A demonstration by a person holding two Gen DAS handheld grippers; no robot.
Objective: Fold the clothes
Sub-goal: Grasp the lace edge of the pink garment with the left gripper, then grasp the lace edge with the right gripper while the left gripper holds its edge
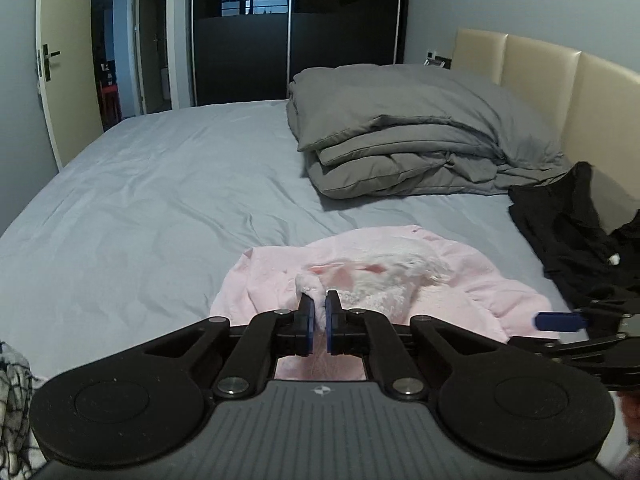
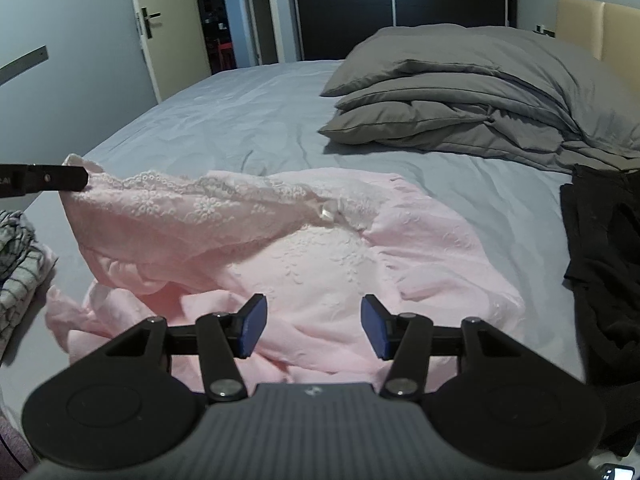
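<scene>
A pale pink garment (image 2: 328,264) with a lace trim lies crumpled on the grey-blue bed sheet (image 1: 140,200). My left gripper (image 1: 318,314) is shut on a lace edge of the pink garment (image 1: 440,280) and holds that edge lifted off the bed. In the right wrist view the left gripper's fingers (image 2: 72,178) show at the far left, pinching the raised lace corner. My right gripper (image 2: 314,326) hovers open just above the garment's near part, nothing between its blue pads. Its blue fingertip (image 1: 560,321) shows at the right of the left wrist view.
A folded grey duvet and pillows (image 1: 408,128) sit at the head of the bed by a beige headboard (image 1: 560,80). Black clothing (image 2: 604,272) lies at the right. A checked garment (image 2: 20,264) lies at the left edge. Door (image 1: 60,72) and dark wardrobe (image 1: 296,32) beyond.
</scene>
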